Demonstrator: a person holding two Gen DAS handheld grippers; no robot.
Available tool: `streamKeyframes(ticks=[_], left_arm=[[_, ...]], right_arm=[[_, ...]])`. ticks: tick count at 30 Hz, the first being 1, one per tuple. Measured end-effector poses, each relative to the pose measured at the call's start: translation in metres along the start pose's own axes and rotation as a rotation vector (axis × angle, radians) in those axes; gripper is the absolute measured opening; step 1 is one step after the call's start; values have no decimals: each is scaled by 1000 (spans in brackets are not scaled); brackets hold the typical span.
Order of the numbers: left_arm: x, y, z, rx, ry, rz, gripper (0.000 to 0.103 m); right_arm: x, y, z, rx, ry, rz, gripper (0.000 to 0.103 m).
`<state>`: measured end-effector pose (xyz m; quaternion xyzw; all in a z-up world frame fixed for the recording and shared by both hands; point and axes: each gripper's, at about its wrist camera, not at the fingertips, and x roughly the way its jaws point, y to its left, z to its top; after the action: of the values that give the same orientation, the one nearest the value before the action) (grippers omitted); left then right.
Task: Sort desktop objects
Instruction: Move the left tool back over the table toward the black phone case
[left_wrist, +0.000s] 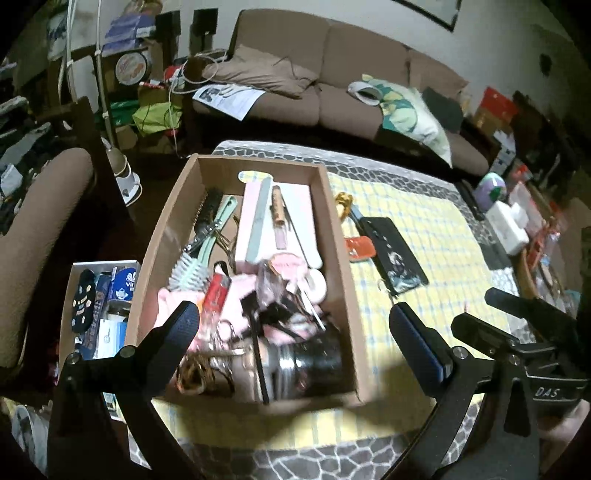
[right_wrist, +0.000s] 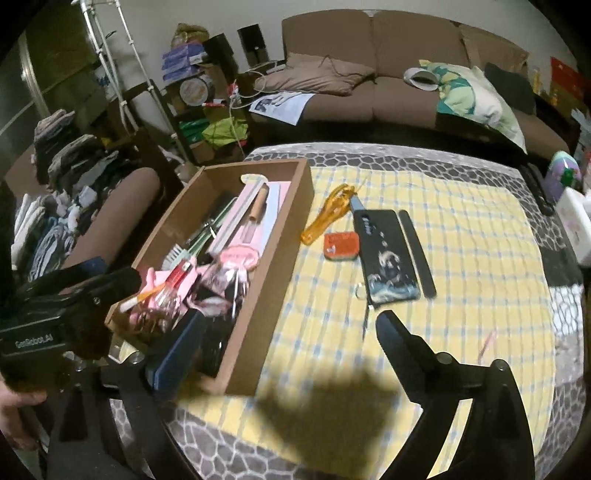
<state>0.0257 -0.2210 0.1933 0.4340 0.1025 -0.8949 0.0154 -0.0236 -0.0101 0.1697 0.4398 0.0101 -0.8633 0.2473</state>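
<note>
2 hand-held grippers (left_wrist: 293, 317) (right_wrist: 291, 328) agape, empty, above checked tablecloth (right_wrist: 461, 258); sofa (right_wrist: 388, 85) behind.

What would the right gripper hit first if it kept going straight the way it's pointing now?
Probably the bare yellow checked cloth just right of the cardboard box; the open right gripper holds nothing, though depth is hard to judge.

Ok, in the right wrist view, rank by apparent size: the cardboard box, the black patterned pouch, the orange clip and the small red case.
1. cardboard box
2. black patterned pouch
3. orange clip
4. small red case
The clip is longer but thinner than the case, so those two are close.
</note>
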Motion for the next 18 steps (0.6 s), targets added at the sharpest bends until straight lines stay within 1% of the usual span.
streamKeyframes(ticks=[7,10,15,18], left_arm=[[-29,-22,-19,31,-16,-16,103],[-34,-34,-27,44,-15,-25,103],[-32,-50,-41,41,-14,-64,103],[-21,-61,-49,41,-8,-96,103]], right_arm=[[-30,-10,-25,35,-13,-11,99],[-40,-17,-34,46,-19,-23,100],[-49,-40,-48,69,-36,-51,100],[-47,-64,-57,103,-33,-72,100]])
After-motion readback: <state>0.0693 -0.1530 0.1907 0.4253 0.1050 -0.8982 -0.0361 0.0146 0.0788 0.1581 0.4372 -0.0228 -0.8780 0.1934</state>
